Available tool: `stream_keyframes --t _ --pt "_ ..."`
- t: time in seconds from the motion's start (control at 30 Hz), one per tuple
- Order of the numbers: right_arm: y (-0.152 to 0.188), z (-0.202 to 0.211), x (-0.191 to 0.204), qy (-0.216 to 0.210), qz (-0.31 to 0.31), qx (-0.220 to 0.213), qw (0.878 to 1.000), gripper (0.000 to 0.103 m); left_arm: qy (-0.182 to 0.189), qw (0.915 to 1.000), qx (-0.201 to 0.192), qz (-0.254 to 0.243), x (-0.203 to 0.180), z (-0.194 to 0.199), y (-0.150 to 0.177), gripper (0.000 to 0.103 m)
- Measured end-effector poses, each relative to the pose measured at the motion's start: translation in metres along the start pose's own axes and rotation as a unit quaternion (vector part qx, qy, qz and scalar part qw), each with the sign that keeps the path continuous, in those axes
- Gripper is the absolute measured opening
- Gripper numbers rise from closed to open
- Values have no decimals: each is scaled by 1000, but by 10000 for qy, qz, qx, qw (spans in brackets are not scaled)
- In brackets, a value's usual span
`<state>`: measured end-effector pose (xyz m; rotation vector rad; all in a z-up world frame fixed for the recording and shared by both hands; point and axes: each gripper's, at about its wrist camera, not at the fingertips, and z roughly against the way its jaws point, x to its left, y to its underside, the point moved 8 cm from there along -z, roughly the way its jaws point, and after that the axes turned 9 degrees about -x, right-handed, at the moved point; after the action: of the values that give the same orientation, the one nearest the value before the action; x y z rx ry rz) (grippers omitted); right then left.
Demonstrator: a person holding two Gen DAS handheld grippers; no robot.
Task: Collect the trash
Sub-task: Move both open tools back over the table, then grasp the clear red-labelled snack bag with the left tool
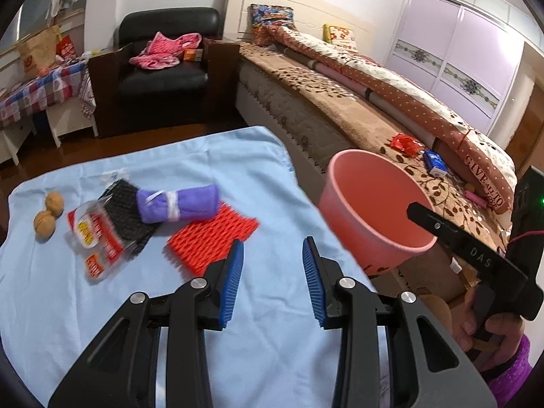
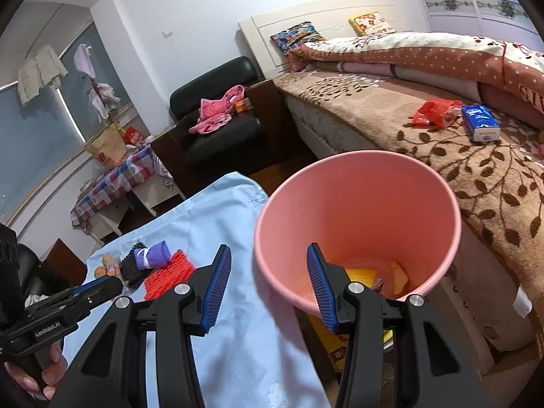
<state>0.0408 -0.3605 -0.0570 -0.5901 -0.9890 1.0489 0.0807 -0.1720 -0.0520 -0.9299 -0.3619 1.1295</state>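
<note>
Bin [image 2: 357, 204]: pink, beside the blue cloth [image 1: 238, 176], holding yellow scraps.
Left gripper [image 1: 273, 272]: jaws apart, empty, over the cloth left of bin.
Right gripper [image 2: 268, 284]: jaws apart, empty, straddling the bin's rim.
Trash: red net [image 1: 212, 238], black net [image 1: 127, 212], wrapper [image 1: 95, 238] on cloth, left of bin.

Two wrist fisheyes look forward and down from close above the blue-clothed table [image 1: 238, 176], sharing the pink bin [image 2: 357, 210] and bed [image 1: 340, 102].

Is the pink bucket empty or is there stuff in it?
Not empty. The right wrist view looks down into the pink bucket and shows yellow and orange scraps lying at its bottom.
</note>
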Motion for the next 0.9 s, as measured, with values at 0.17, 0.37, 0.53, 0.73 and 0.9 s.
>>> stream_keyframes --t 0.17,0.37,0.53,0.73,0.9 --pt "4 -3 15 -112 118 49 9999 46 -178 9997 51 137 23 5 12 36" --pt "12 -9 31 -234 192 164 9994 46 -377 9986 82 352 52 13 25 36" --pt "19 -17 45 -352 292 269 9986 46 -639 9969 94 444 77 21 35 36" --pt "31 -29 62 -517 388 451 9969 46 -888 9945 94 539 102 28 42 36" --pt "40 -38 73 -613 487 582 9952 46 -1072 9913 80 753 125 29 41 36"
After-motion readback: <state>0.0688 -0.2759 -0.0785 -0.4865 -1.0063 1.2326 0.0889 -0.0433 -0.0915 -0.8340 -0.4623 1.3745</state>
